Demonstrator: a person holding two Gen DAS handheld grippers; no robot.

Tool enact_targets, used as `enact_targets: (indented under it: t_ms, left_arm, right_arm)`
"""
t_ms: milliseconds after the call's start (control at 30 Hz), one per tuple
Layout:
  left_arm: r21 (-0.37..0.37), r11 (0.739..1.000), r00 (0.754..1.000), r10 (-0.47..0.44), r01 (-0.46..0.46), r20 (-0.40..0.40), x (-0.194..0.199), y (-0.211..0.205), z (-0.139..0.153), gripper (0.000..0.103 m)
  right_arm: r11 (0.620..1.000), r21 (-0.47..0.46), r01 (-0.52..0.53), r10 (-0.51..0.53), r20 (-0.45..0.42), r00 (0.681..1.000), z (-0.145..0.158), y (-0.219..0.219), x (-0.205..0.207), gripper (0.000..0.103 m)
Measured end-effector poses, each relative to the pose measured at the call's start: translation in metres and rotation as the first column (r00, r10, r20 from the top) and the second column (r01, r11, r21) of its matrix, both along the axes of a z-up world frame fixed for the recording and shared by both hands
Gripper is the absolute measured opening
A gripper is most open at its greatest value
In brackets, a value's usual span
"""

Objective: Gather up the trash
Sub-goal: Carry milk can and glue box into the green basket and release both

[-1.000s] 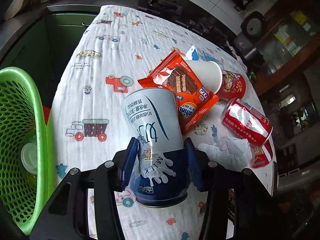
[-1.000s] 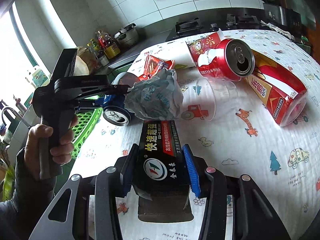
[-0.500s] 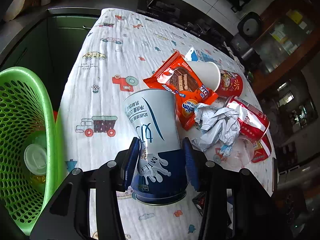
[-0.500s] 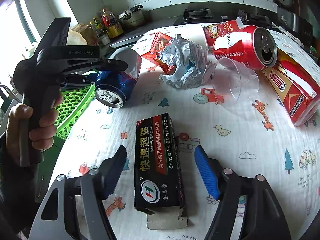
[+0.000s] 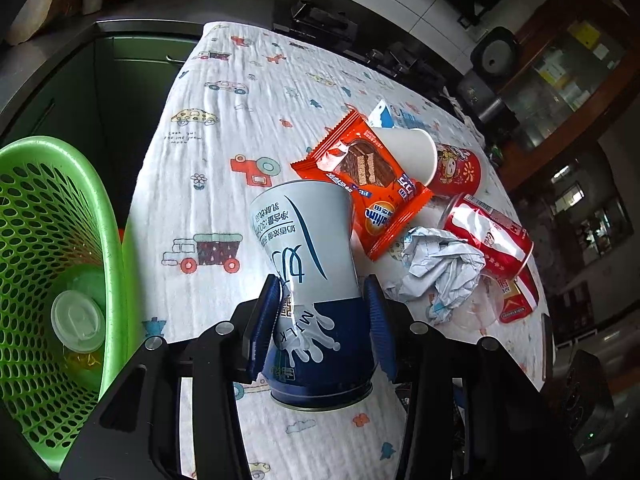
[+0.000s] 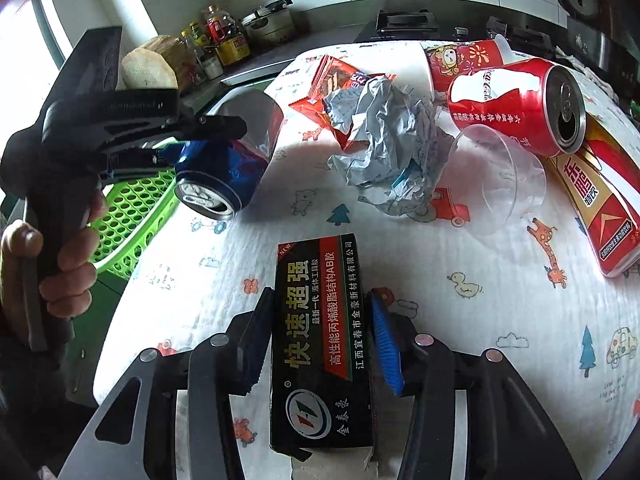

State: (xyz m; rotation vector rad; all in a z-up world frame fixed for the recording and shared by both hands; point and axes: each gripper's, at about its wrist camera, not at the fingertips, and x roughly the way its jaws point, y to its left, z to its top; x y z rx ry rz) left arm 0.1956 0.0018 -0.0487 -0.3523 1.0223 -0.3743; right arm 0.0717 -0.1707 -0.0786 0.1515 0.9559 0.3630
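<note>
Holding the milk can (image 5: pixel 308 276) in my left tongs (image 5: pixel 322 328), I have both blue pads pressed to its dark lower band near the base, so the can lies along the fingers and clear of the cloth. The green basket (image 5: pixel 100 216) sits just off the surface's (image 5: pixel 224 128) edge on my left, a plastic lid already in its bottom, so the can looks to be a short swing from the drop.

My right tongs (image 6: pixel 318 340) straddle the black glue box (image 6: pixel 316 320) lengthwise. The left pad seems to touch its long side, while a thin gap may remain at the right pad, so I cannot tell if the grip is closed. The box lies flat on the surface, its torn flap toward me.

Left on the surface are the crumpled paper (image 6: pixel 384 140), the clear cup (image 6: pixel 500 184), the red cola can (image 6: pixel 516 104), the orange wafer wrapper (image 5: pixel 364 184) and the paper cup (image 5: pixel 412 152), all bunched together.
</note>
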Motion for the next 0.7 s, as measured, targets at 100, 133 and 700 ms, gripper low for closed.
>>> enact_targets:
  t_ms: [100, 133, 700]
  left_arm:
    - [-0.020, 1.000, 1.000, 0.004, -0.004, 0.000, -0.002, 0.006, 0.003, 0.043]
    - [-0.025, 1.000, 1.000, 0.006, -0.005, 0.003, -0.003, 0.008, 0.005, 0.043]
    - [-0.010, 0.980, 0.974, 0.200, -0.200, 0.107, -0.029, 0.120, 0.048, 0.043]
  right_arm:
    - [0.998, 0.058, 0.001, -0.001, -0.006, 1.000, 0.010, -0.008, 0.001, 0.046]
    - [0.998, 0.070, -0.001, 0.002, -0.005, 1.000, 0.013, -0.008, 0.002, 0.046]
    - [0.981, 0.154, -0.115, 0.102, 0.090, 0.991, 0.070, 0.049, 0.031, 0.046]
